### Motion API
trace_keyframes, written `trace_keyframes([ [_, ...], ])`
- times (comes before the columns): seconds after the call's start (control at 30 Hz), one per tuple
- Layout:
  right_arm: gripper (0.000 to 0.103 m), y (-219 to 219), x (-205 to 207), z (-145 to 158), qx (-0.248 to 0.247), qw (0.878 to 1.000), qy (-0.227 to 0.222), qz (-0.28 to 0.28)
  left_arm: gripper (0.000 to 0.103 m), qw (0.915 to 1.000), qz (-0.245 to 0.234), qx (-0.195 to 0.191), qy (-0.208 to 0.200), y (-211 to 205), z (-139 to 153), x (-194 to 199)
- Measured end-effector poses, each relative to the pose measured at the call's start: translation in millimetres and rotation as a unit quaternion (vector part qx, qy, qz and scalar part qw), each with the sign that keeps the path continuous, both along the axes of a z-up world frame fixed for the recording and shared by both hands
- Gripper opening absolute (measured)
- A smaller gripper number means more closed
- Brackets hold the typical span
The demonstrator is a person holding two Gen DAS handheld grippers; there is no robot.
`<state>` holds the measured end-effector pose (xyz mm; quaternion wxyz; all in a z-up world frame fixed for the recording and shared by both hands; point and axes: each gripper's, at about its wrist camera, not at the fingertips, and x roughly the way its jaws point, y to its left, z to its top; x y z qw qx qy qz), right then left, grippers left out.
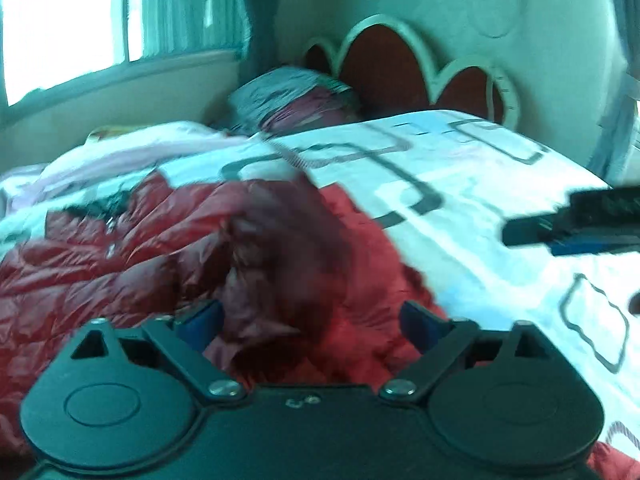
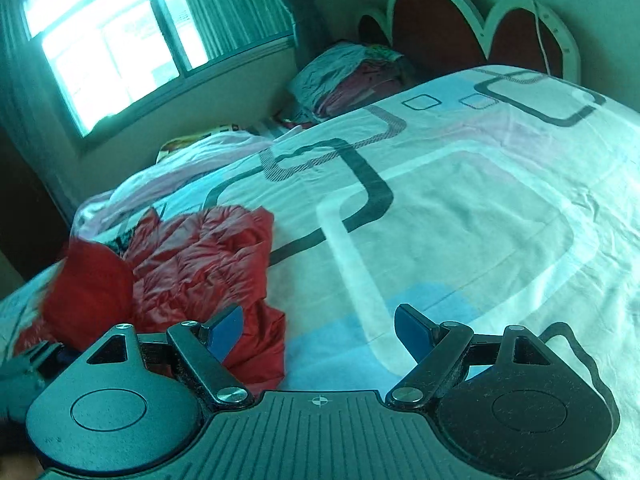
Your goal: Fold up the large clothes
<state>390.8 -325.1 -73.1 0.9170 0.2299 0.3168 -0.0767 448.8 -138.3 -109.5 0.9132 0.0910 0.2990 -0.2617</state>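
Observation:
A red quilted puffer jacket (image 1: 132, 248) lies crumpled on the bed's patterned sheet (image 1: 460, 168). My left gripper (image 1: 312, 320) is open, its jaws wide apart over a bunched, blurred fold of the jacket that rises between them. The right gripper (image 1: 560, 228) shows at the right edge of the left wrist view, over the sheet. In the right wrist view the jacket (image 2: 192, 264) lies at the left, and my right gripper (image 2: 320, 330) is open and empty above the sheet (image 2: 460, 220), its left finger (image 2: 226, 330) over the jacket's edge.
A pile of folded clothes (image 2: 352, 76) sits at the head of the bed by the scalloped headboard (image 2: 480, 24). Pale pink bedding (image 2: 192, 156) lies along the far side under the window (image 2: 112, 40). The wall runs behind the bed.

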Motion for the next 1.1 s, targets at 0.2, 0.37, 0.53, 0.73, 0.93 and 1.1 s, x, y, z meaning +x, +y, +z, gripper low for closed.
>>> trace_keyframes([
  [0.2,0.082,7,12,1,0.044,0.998,-0.013,0.034,0.058,0.9990,0.039,-0.014,-0.016,61,16,-22],
  [0.37,0.082,37,37,-13,0.071,0.993,-0.002,0.097,0.047,0.9826,0.184,0.001,-0.025,156,15,-18],
  [0.53,0.080,70,70,-34,0.058,0.987,0.037,0.147,0.040,0.9737,0.227,0.016,-0.008,204,1,1],
  [0.73,0.010,89,82,-15,-0.009,0.985,0.006,0.171,0.039,0.9748,0.223,0.011,0.004,215,-17,19],
  [0.93,0.006,89,56,6,-0.090,0.983,-0.041,0.158,0.041,0.9801,0.198,0.006,0.009,209,-27,27],
  [1.1,0.006,98,69,-52,-0.088,0.982,0.050,0.158,0.041,0.9798,0.196,0.024,0.034,208,-32,30],
])
